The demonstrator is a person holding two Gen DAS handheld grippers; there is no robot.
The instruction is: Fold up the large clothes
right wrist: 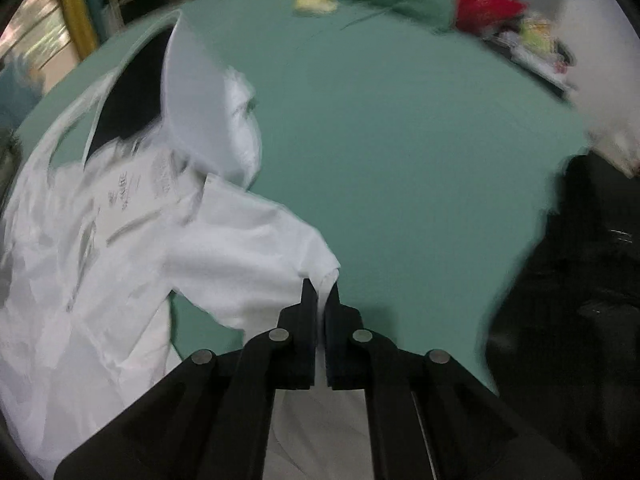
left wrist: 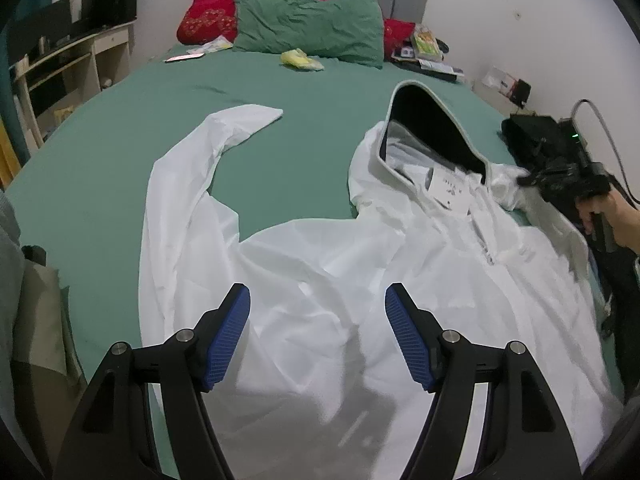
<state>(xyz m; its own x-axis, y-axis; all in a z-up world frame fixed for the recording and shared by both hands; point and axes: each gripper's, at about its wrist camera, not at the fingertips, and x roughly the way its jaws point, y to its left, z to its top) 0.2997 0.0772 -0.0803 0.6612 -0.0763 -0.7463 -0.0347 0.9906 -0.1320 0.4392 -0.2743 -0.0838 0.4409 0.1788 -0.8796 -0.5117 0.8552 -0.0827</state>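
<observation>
A white hooded jacket (left wrist: 360, 280) lies spread front-up on the green bed sheet (left wrist: 120, 140). Its dark-lined hood (left wrist: 432, 132) points toward the pillows, and one sleeve (left wrist: 224, 132) curves out to the left. My left gripper (left wrist: 318, 300) hovers open over the jacket's lower body, its blue pads (left wrist: 230, 332) wide apart with nothing between them. In the right wrist view my right gripper (right wrist: 321, 292) is shut on the end of the jacket's other sleeve (right wrist: 260, 248). In the left wrist view a hand (left wrist: 620, 220) holds that gripper at the jacket's right edge.
A green pillow (left wrist: 308, 32) and a red one (left wrist: 216, 8) lie at the headboard, with a yellow item (left wrist: 300, 60) and scattered books (left wrist: 428, 52) nearby. A black bag (left wrist: 536, 132) sits on the bed's right edge. A white shelf unit (left wrist: 60, 60) stands to the left.
</observation>
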